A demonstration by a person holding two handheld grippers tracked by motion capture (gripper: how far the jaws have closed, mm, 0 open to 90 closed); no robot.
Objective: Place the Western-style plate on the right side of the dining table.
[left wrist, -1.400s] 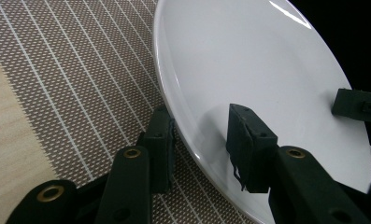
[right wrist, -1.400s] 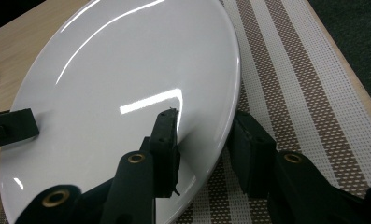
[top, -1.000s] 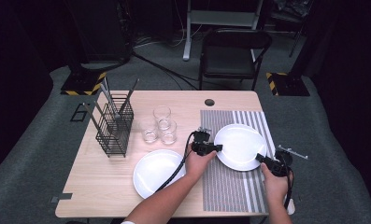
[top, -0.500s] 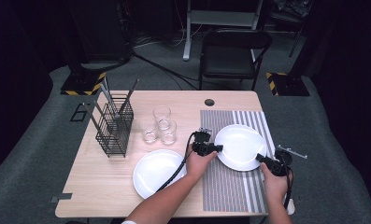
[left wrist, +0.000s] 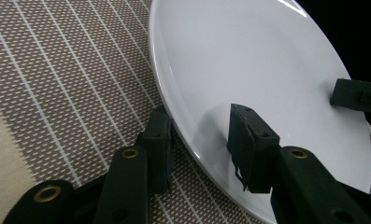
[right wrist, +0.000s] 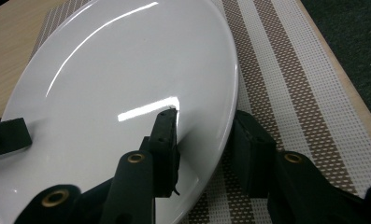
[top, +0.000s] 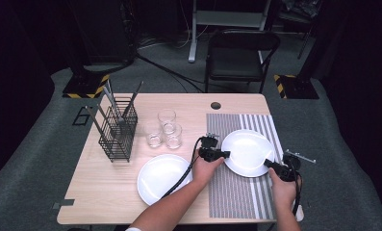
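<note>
On the striped mat [top: 236,192], the left gripper [top: 223,154] straddled the plate [top: 248,151] rim, its jaws just opening, one pad clear of the surface. The right gripper [top: 270,165] straddled the opposite rim; its own view showed a gap at the inner pad [right wrist: 166,130]. Both hands had stayed put since earlier. The table edge [top: 289,192] lay near the right gripper.

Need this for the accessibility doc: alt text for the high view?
Two hand-held tongs, left and right, straddle opposite rim edges of a white plate over a striped placemat on a wooden table. A second plate, three glasses and a wire rack stand left.
</note>
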